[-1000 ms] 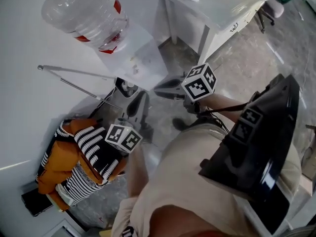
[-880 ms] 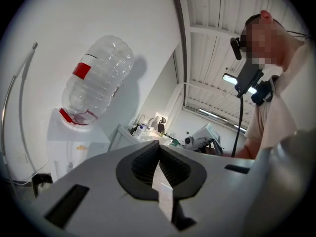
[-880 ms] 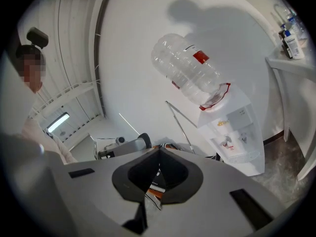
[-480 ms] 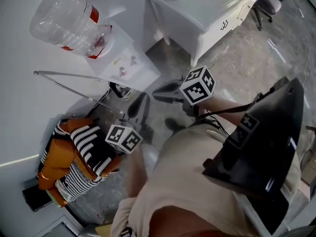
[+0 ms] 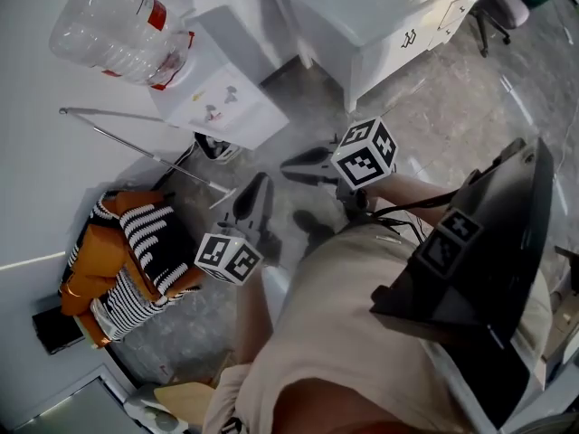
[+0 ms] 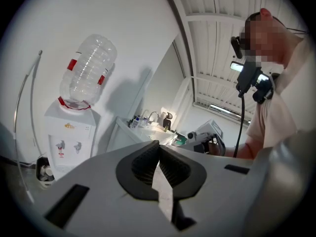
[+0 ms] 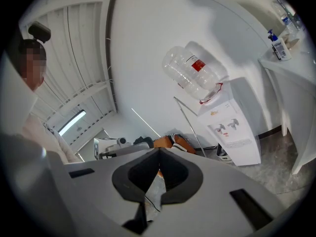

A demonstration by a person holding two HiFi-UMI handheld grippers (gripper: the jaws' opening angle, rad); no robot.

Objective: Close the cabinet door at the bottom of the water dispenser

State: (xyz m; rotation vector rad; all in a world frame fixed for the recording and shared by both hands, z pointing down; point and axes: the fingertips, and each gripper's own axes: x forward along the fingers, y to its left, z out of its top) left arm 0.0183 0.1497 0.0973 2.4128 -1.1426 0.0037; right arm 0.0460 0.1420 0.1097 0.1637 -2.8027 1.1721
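The white water dispenser (image 5: 217, 93) with its clear bottle (image 5: 118, 25) stands against the wall at the upper left of the head view. At its foot is a dark open compartment (image 5: 213, 145) holding small items; I cannot make out the door itself. My left gripper (image 5: 253, 197) and right gripper (image 5: 303, 165) hang side by side over the floor, short of the dispenser, both shut and empty. In the left gripper view the dispenser (image 6: 66, 142) is at the left beyond the shut left gripper (image 6: 158, 143). In the right gripper view the dispenser (image 7: 232, 132) is on the right.
A white table with a basin (image 5: 380, 16) stands right of the dispenser. A pile of orange and striped clothes (image 5: 127, 251) lies by the wall at the left, with thin metal rods (image 5: 136, 143) leaning above it. A chair (image 5: 507, 7) is at the far right.
The person has walked across the floor with both grippers carried along, still shut. The clothes pile has slid down and left, and more of the dispenser's front shows.
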